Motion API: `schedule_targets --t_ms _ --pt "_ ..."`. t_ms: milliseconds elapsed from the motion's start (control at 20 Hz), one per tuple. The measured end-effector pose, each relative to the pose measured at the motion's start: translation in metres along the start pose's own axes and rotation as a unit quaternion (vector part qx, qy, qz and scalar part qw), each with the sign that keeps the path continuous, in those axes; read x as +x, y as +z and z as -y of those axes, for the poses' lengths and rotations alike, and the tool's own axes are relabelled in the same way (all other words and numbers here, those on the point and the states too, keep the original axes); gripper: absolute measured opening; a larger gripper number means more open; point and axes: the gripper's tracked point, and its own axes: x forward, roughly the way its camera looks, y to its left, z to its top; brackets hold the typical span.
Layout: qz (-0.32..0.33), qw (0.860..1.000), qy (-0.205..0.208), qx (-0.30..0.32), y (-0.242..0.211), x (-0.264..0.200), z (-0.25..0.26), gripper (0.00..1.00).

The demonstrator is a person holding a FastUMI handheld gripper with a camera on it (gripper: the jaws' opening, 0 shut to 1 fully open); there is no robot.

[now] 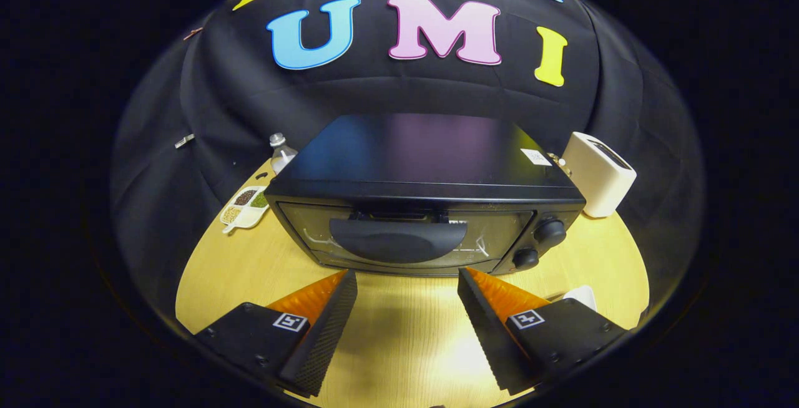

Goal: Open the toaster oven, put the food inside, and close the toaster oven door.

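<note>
Oven (424, 165), black and boxy, sits mid-table (406, 333) just beyond the fingertips, its glass door (406, 233) shut. It looks heavy and rigid, unlikely to slide; the glass is probably fragile. A wide curved handle (397, 239) along the door's upper part seems the natural hold, likely smooth and a bit slippery. Gripper (407, 283) hangs wide open above bare wood, holding and touching nothing, fingers spread about as wide as the handle.

You've got a white pop-up toaster (599, 174) sitting at the back right of the wooden table (262, 258), plus a divided snack tray (245, 206) and a clear bottle (280, 152) back left.
</note>
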Motion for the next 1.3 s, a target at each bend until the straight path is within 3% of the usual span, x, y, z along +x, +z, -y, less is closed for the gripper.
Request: schedule_targets --t_ms 350,800,1300 --pt "0.02 1.0 0.011 0.019 0.017 -0.019 0.007 1.0" --pt "0.123 0.992 -0.008 0.02 0.091 -0.072 0.062 1.0" --pt "0.223 0.974 -0.016 0.022 0.168 -0.159 0.115 1.0"
